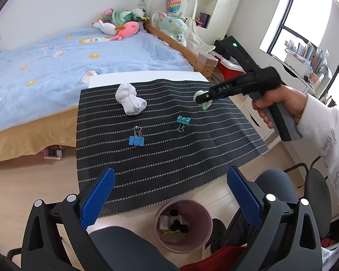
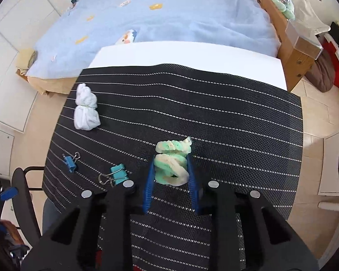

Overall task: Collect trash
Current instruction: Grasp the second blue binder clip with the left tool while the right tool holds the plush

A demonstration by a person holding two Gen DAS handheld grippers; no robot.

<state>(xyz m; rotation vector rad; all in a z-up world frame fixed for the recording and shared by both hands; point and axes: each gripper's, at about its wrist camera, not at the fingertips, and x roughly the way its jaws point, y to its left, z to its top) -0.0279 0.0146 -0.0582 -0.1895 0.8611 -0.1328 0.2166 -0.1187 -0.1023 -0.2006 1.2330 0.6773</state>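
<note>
A crumpled green-and-white wad (image 2: 170,169) lies between the blue pads of my right gripper (image 2: 170,160), which is shut on it just above the black striped mat (image 2: 237,113). The left wrist view shows that gripper (image 1: 203,98) held by a hand at the mat's right side, the wad (image 1: 202,100) at its tip. A white crumpled tissue (image 1: 130,99) lies at the mat's far left. My left gripper (image 1: 171,172) is open and empty, over the mat's near edge. Below it on the floor stands a pink bin (image 1: 158,216) holding some scraps.
A blue binder clip (image 1: 136,140) and a teal one (image 1: 182,122) lie mid-mat. A bed with a blue cover (image 1: 56,67) borders the table's far side. White drawers (image 2: 334,164) stand to the right, and a black chair (image 1: 314,187) and the person's knees sit near the bin.
</note>
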